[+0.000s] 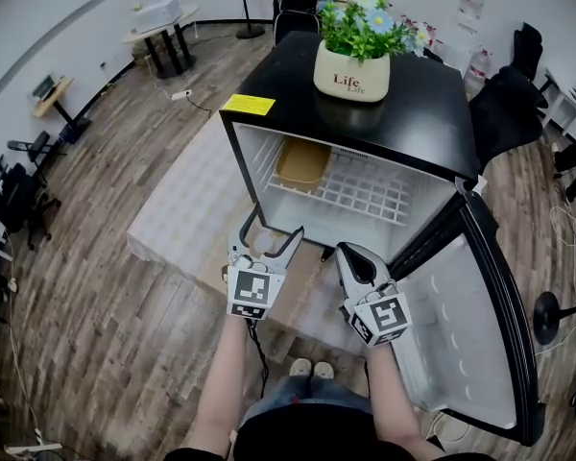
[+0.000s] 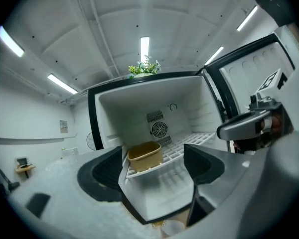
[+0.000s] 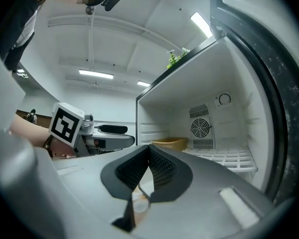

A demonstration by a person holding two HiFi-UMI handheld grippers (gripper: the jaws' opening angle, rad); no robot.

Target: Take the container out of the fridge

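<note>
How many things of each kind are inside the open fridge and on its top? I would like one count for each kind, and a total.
Tan container: 1
Wire shelf: 1
Flower pot: 1
Yellow sticker: 1
Total: 4

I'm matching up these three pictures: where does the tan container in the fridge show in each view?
Head view: container at the left end of the wire shelf.
Left gripper view: container at centre, between the parted jaws.
Right gripper view: container at centre, just above the closed jaws.
Shared landmark: the wire shelf under it.
</note>
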